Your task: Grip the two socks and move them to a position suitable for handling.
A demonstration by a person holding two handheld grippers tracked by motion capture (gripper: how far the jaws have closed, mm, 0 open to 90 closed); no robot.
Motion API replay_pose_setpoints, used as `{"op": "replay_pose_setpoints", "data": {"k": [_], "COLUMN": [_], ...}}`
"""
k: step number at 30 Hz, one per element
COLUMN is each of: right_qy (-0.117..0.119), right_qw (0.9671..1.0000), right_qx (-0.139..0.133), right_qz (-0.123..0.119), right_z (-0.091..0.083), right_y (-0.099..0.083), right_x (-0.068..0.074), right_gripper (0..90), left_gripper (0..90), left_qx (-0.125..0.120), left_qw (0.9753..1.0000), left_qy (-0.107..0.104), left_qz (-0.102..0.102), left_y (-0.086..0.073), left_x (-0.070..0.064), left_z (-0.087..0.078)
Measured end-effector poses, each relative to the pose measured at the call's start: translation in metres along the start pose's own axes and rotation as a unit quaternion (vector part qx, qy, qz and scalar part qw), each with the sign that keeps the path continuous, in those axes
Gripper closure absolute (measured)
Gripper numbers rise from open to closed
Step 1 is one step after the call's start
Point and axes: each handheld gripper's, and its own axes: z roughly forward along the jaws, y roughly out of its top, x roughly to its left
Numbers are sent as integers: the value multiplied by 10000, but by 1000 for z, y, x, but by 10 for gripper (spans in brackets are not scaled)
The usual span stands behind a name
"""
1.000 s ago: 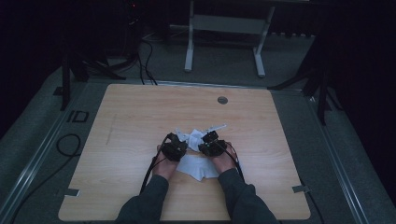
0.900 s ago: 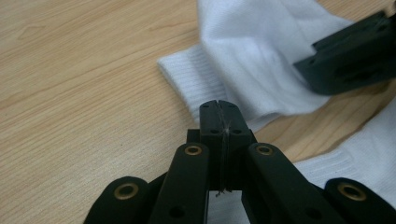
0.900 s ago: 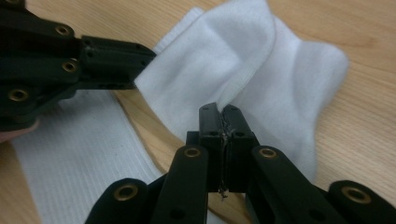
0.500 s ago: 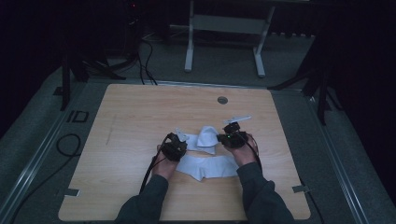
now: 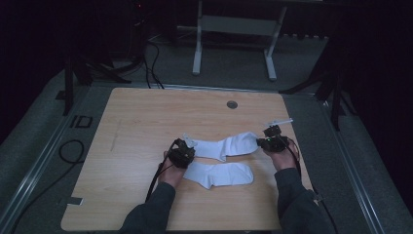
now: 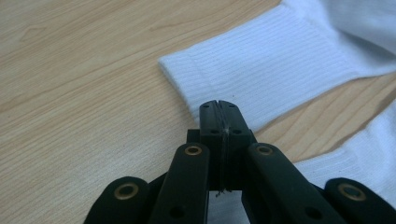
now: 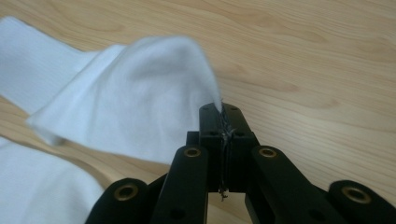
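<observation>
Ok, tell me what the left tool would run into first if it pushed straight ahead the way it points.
The left tool, its jaws shut on the far sock, points along that sock's ribbed cuff. Going on, it would most likely shove the cuff ahead, then cross bare table, though depth is hard to judge.

The letters "ID" stand on the floor (image 5: pixel 53 146) left of the table (image 5: pixel 146 112).

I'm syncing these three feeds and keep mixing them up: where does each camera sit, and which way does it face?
High view: above the person's side, looking forward and down on the table; both forearms, left gripper and right gripper show.
Left gripper view: rides the left gripper, looking along its shut jaws at the far sock cuff.
Right gripper view: rides the right gripper, jaws pinching that sock's toe.
Shared: both gripper views show the near sock too.
</observation>
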Motion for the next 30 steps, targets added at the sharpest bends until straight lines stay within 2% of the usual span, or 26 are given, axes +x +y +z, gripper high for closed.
{"op": "replay_pose_setpoints", "data": {"k": [5,7,11,17,23,30], "right_qy": [-78,-50,-10,23,-45,-154], "right_qw": [9999,9997,9994,9991,9988,9981], "right_qx": [57,199,297,375,409,416], "right_qz": [107,152,164,208,270,428], "right_z": [-3,1,5,9,11,14], "right_y": [-6,-14,-19,-26,-30,-32], "right_x": [-12,-18,-19,-23,-28,-41], "right_gripper": [883,882,881,871,864,852], "left_gripper": [893,889,882,822,798,787], "left_qx": [1,30,41,-43,-140,-339], "left_qw": [10000,10000,9999,9998,9995,9983], "left_qy": [20,59,95,66,27,19], "left_qz": [-22,-3,-7,-188,-273,-479], "left_y": [1,2,3,2,-4,-20], "left_x": [1,1,2,5,8,20], "left_z": [1,1,1,-1,-11,-34]}}
